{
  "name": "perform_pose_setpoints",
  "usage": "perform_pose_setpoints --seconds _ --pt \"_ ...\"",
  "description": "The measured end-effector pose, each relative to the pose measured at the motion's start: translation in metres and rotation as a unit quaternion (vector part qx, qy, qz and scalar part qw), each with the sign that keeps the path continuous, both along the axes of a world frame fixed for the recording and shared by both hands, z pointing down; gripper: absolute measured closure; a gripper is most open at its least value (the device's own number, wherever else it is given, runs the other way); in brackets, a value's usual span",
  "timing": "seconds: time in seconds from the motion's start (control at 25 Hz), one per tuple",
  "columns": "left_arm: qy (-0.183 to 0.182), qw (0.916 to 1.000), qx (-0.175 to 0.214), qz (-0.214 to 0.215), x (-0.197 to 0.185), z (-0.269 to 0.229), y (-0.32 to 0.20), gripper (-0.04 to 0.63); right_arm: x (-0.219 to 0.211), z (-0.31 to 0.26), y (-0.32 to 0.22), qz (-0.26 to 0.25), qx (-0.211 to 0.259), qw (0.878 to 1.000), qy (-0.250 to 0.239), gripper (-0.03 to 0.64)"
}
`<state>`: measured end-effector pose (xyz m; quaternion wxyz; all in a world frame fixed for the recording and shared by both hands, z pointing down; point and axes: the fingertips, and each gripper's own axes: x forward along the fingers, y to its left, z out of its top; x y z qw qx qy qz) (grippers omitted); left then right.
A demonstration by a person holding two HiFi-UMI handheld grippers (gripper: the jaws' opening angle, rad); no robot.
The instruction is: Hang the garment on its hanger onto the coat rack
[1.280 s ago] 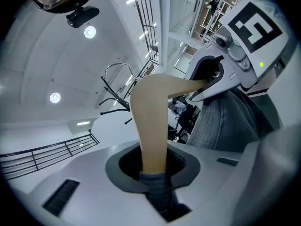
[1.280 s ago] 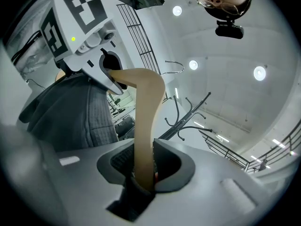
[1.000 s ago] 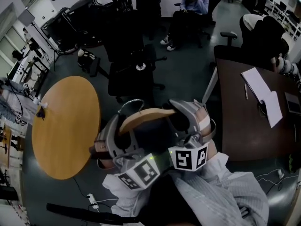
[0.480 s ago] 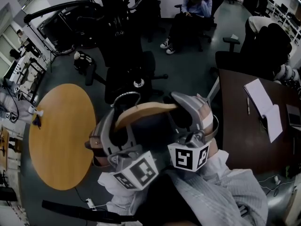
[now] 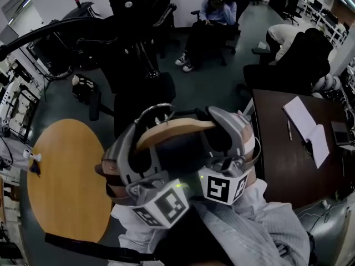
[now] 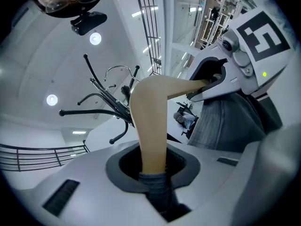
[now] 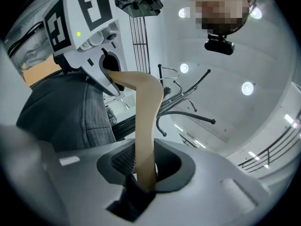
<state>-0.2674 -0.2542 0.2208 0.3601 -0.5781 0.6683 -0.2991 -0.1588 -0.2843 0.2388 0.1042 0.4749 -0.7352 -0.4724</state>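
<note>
As the hanger (image 5: 175,131) spans them, the left gripper (image 6: 153,166) and right gripper (image 7: 146,166) each have jaws clamped on one end.

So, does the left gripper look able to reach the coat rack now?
Probably yes: the left gripper, shut on the wooden hanger, faces the coat rack with open air between them, not yet touching.

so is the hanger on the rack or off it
Off: left gripper and right gripper each clamp an end of the wooden hanger, in the air short of the coat rack.
</note>
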Motion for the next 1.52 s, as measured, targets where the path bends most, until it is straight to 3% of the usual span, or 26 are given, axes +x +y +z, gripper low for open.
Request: perform_pose_setpoints --seconds 0.32,0.52,0.8,1.24,1.52 --pt "0.001 0.9995 0.014 0.028 -0.008 -0.008 -0.047 0.534 -0.008 -0.012 -0.042 0.026 0.022 0.999 -0.008 0.526" --pt "0.006 0.9998 0.007 0.019 -0.004 0.005 -0.068 0.534 -0.003 0.002 -0.065 0.022 0.016 1.0 -0.001 0.525" --pt "0.011 0.9998 -0.011 -0.012 -0.028 0.008 -0.11 0.534 -0.03 0.004 -0.115 -0.017 0.0 1.0 0.009 0.525" --pt "0.008 0.9982 -0.04 -0.043 -0.053 0.03 -0.123 0.534 -0.058 0.029 -0.133 -0.059 -0.032 0.998 0.018 0.526" --pt "-0.009 0.9985 -0.018 -0.051 -0.055 0.03 -0.12 0.535 -0.061 0.034 -0.131 -0.058 -0.017 0.998 0.015 0.541"
